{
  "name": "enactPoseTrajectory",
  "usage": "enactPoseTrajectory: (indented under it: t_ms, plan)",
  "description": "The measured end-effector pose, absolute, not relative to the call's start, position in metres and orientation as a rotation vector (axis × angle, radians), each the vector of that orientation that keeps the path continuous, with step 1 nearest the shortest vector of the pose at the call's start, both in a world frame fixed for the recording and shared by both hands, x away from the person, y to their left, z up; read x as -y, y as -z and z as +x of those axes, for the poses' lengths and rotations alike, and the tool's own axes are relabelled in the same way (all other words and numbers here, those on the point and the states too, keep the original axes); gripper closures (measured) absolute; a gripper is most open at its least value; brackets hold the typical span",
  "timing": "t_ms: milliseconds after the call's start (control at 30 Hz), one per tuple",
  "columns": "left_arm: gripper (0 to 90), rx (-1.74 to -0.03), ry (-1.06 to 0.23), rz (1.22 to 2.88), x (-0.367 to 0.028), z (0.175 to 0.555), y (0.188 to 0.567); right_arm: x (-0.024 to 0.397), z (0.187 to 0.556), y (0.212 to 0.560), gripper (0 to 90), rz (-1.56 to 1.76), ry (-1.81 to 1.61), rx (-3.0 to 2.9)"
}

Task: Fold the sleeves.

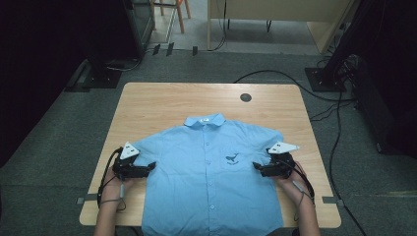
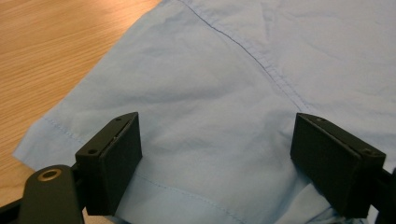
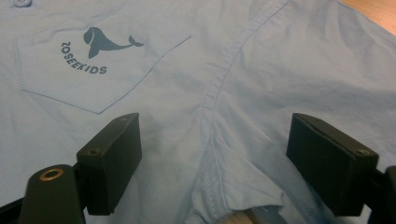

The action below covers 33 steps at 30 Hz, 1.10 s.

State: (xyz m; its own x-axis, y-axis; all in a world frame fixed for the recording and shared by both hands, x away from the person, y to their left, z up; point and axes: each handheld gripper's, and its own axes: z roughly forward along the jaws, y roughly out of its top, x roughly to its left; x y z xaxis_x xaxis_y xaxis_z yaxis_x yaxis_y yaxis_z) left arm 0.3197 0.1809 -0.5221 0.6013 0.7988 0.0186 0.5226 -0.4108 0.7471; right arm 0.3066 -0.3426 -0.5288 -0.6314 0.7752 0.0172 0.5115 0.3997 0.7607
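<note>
Light, limp blue shirt [image 1: 211, 172] lay flat on the table [image 1: 162, 101]; left gripper [image 1: 150, 167] and right gripper [image 1: 256, 167], both unclenched, straddled the 2 underarm seams, the likeliest pinch points.

Shirt [image 1: 211, 172] hem – cut off by the bottom edge.

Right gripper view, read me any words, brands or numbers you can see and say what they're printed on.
"ZOSEEKIDS": dark print curving under a whale picture on the chest pocket of the light blue shirt.
Collar label: too small to read in the high view.
</note>
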Motion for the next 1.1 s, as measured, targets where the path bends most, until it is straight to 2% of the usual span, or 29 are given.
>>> enactPoseTrajectory:
  t_ms: [233, 433, 1100]
  plan:
    - [16.4, -1.053, -0.494, 2.099, -0.1802, 0.3200, 0.5222, 0.3417, 0.3081, 0.5290, 18.9, 1.105, -1.069, -2.325]
    - [16.4, -1.051, -0.494, 2.101, -0.1803, 0.3202, 0.5221, 0.3424, 0.3081, 0.5288, 21.5, 1.120, -1.073, -2.315]
    - [16.4, -1.054, -0.496, 2.101, -0.1802, 0.3209, 0.5221, 0.3400, 0.3062, 0.5283, 20.3, 1.146, -1.059, -2.302]
